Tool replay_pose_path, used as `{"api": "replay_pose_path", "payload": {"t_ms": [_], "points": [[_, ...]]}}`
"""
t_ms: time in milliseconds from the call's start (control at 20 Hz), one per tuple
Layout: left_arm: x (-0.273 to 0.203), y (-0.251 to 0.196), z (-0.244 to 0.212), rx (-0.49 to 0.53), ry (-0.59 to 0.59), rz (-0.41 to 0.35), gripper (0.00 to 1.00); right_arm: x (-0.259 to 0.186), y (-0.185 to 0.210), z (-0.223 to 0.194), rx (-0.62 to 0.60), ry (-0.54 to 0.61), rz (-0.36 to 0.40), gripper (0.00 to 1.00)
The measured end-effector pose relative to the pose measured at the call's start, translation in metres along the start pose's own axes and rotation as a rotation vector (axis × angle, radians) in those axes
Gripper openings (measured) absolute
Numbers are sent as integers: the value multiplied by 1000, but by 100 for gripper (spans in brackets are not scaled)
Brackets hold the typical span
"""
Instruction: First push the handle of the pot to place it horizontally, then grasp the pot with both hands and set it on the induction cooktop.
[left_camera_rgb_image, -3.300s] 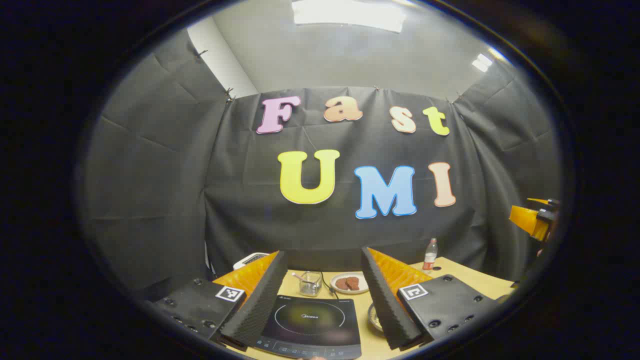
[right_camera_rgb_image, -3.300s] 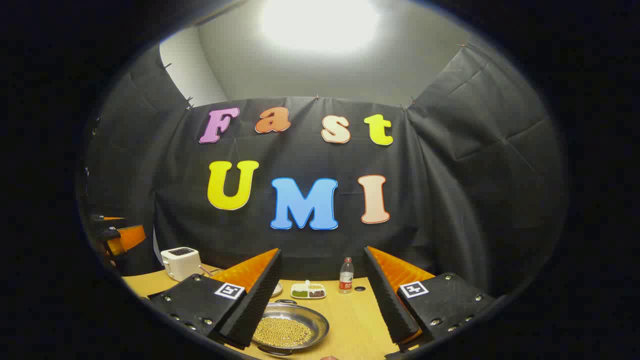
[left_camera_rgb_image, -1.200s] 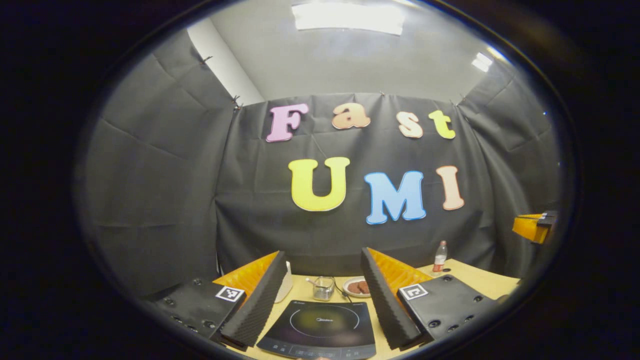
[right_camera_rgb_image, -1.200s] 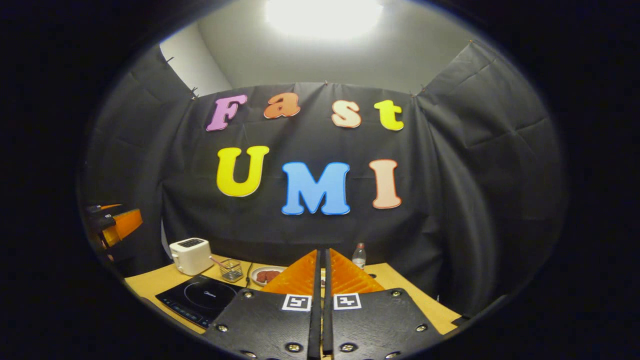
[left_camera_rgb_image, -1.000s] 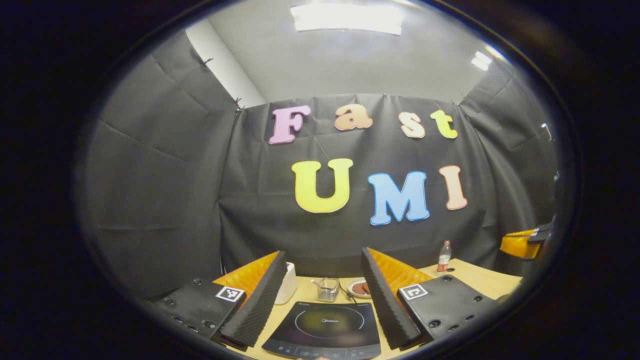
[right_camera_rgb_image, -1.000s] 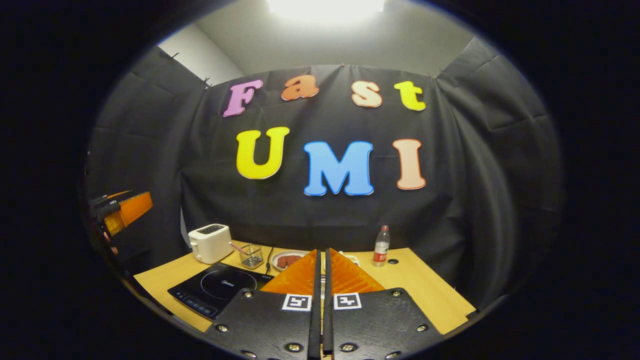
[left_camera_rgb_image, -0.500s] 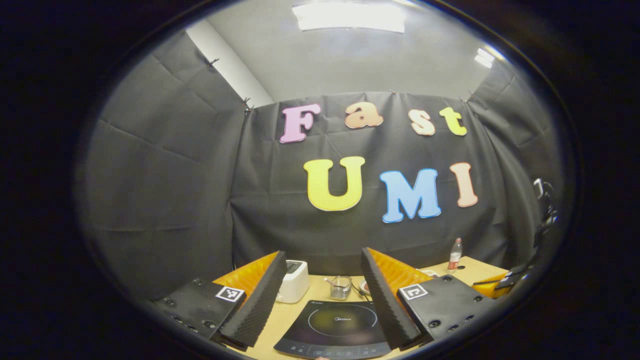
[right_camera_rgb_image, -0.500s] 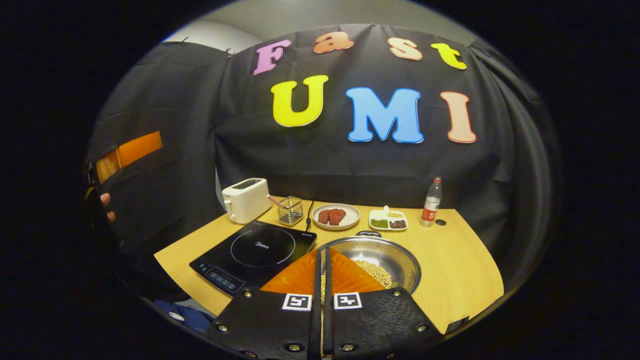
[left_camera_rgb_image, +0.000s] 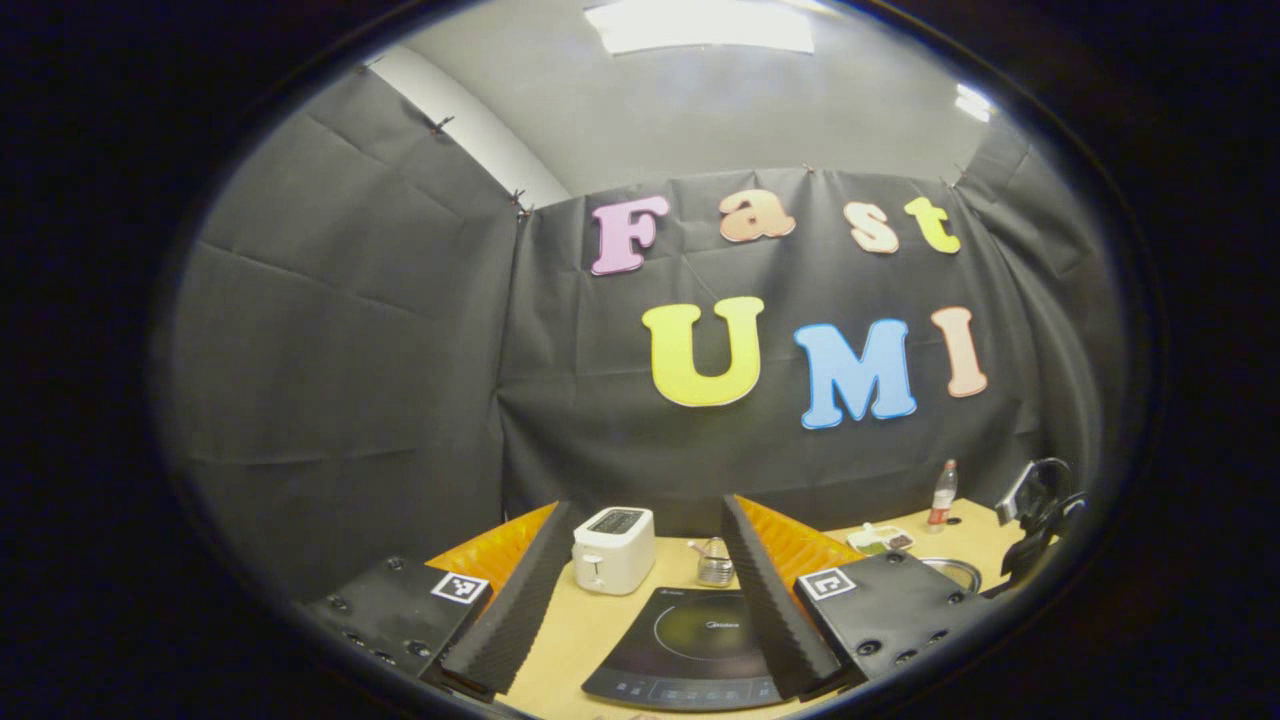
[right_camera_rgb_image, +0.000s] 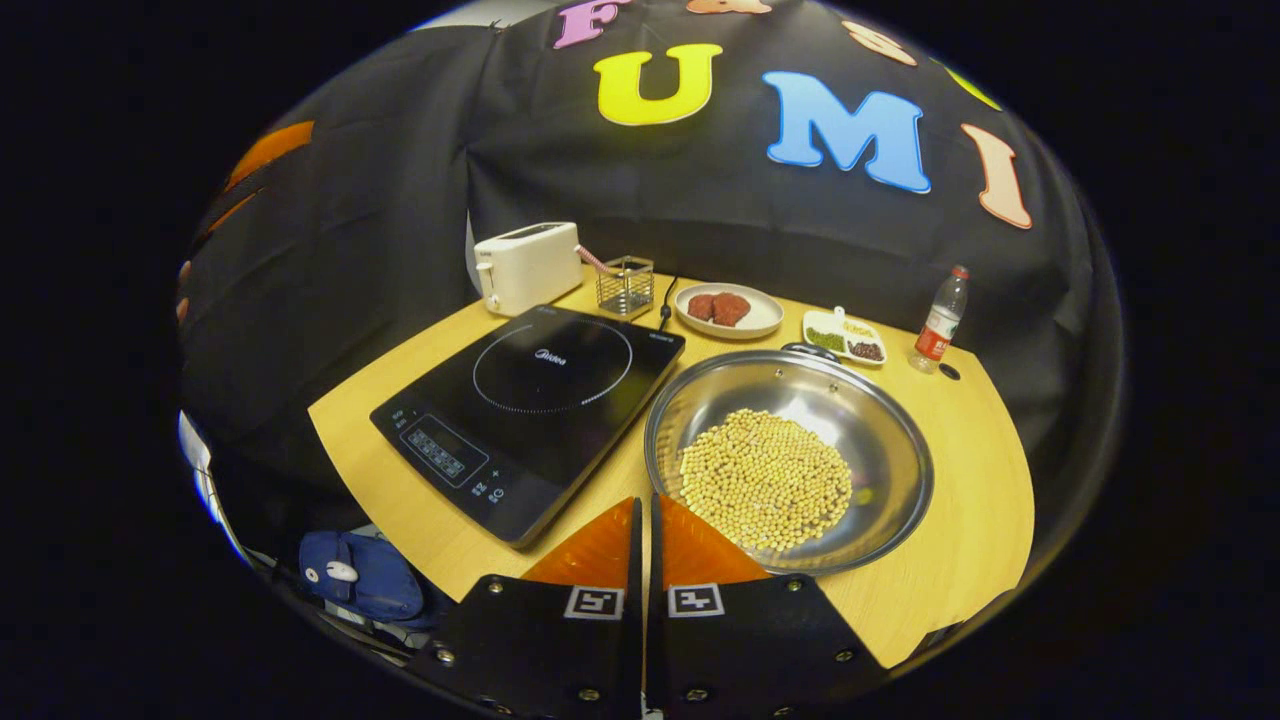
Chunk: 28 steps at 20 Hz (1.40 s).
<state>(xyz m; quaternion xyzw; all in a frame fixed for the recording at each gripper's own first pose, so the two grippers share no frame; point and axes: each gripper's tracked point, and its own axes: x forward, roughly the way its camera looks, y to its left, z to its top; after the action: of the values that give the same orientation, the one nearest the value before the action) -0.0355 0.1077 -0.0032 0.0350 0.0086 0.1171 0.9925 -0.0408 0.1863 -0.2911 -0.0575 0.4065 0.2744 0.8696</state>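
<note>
Steel and shallow, the pot (right_camera_rgb_image: 790, 455) sits on the wooden table (right_camera_rgb_image: 975, 525) toward its right edge, holding pale beans, just beside the black induction cooktop (right_camera_rgb_image: 535, 400) but not on it. A small loop handle (right_camera_rgb_image: 808, 349) shows at the pot's far rim. Your right gripper (right_camera_rgb_image: 645, 520) has its two fingers pressed together with nothing between them, tips hanging over the table's near edge, close to the pot's near rim. Your left gripper (left_camera_rgb_image: 640, 595) has its fingers spread wide apart, holding nothing, above the table's left part, with the cooktop (left_camera_rgb_image: 690, 650) between them. Along the far edge stand a white toaster (right_camera_rgb_image: 527, 265), a wire basket (right_camera_rgb_image: 625, 285), a plate of meat (right_camera_rgb_image: 728, 311), a divided dish (right_camera_rgb_image: 845, 337) and a bottle (right_camera_rgb_image: 940, 320).
</note>
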Motion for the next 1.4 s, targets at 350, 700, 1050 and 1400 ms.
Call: {"api": "replay_pose_path", "payload": {"t_ms": [350, 700, 1050, 1400], "points": [[-6, 11, -9, 4, 27, 39, 94, 20, -14, -41, 51, 149, -14, 2], [-6, 3, -20, -2, 54, 25, 97, 14, -26, -53, 106, 170, -43, 1], [-1, -21, -21, -6, 55, -19, 99, -5, -77, -67, 179, 190, -124, 1], [-1, -42, -16, -6, 40, -40, 99, -19, -138, -80, 220, 215, -226, 1]]}}
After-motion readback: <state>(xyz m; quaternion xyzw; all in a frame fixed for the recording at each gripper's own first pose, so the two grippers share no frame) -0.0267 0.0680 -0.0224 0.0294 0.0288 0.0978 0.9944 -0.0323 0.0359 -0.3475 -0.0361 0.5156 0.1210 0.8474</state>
